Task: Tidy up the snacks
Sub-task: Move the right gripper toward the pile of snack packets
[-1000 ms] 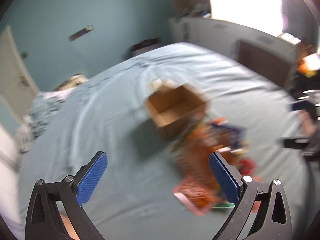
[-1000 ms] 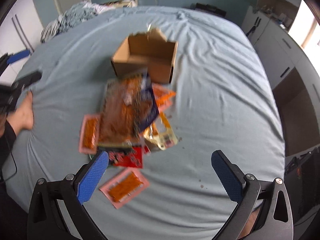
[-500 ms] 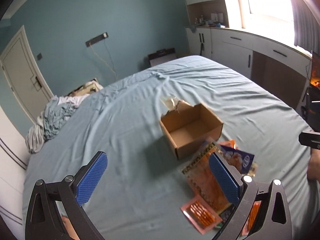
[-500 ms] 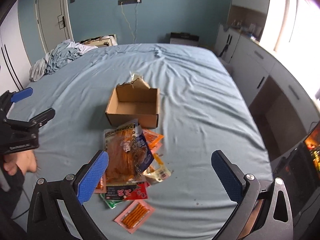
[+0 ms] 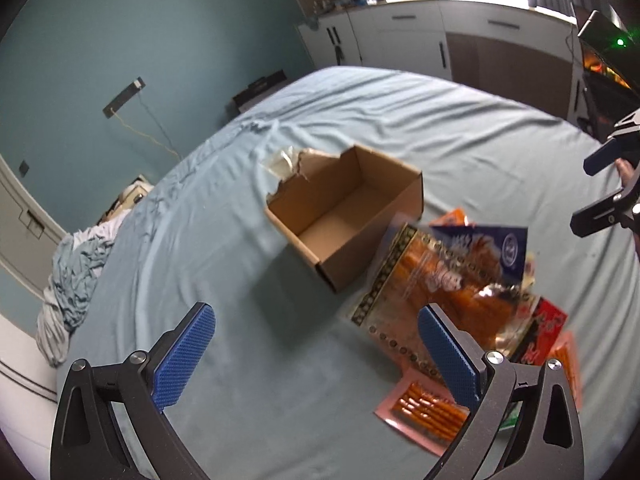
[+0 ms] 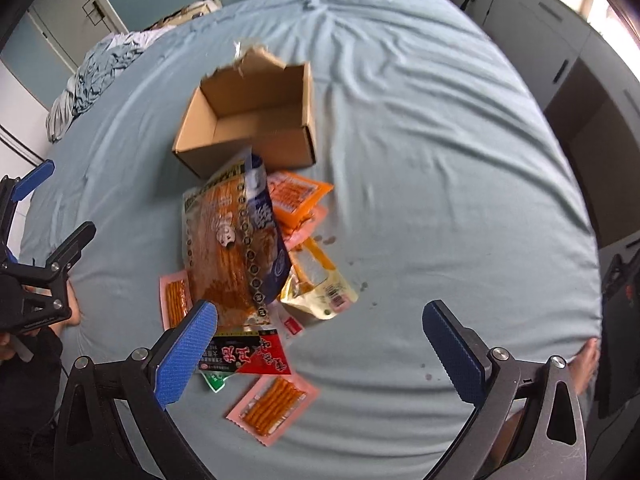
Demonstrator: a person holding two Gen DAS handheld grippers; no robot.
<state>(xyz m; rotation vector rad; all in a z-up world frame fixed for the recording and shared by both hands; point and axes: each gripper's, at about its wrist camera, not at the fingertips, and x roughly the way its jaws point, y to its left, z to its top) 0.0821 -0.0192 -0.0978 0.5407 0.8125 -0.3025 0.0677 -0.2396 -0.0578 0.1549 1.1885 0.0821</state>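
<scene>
An open cardboard box (image 6: 256,116) (image 5: 348,216) with a torn flap sits on the blue bed, nothing inside it. Just in front of it lies a heap of snack packets: a large orange bag (image 6: 228,248) (image 5: 436,280), a blue bag (image 6: 266,216), an orange pack (image 6: 296,196), a yellow-white pouch (image 6: 320,284), a red-black packet (image 6: 248,356) and pink packs of sticks (image 6: 274,402) (image 5: 424,408). My left gripper (image 5: 316,356) hovers open, left of the heap. My right gripper (image 6: 320,352) hovers open above the heap's near edge. Neither holds anything.
The bed sheet (image 6: 440,160) is wrinkled, with small stains right of the heap. A bundle of crumpled bedding (image 5: 72,276) lies at the far-left corner. White cabinets (image 5: 400,36) and a dark unit stand beyond the bed. A hand shows at the right wrist view's lower right edge.
Both grippers have tilted down and come closer to the box and snack heap. Both stay open and empty; the snacks and box have not moved.
</scene>
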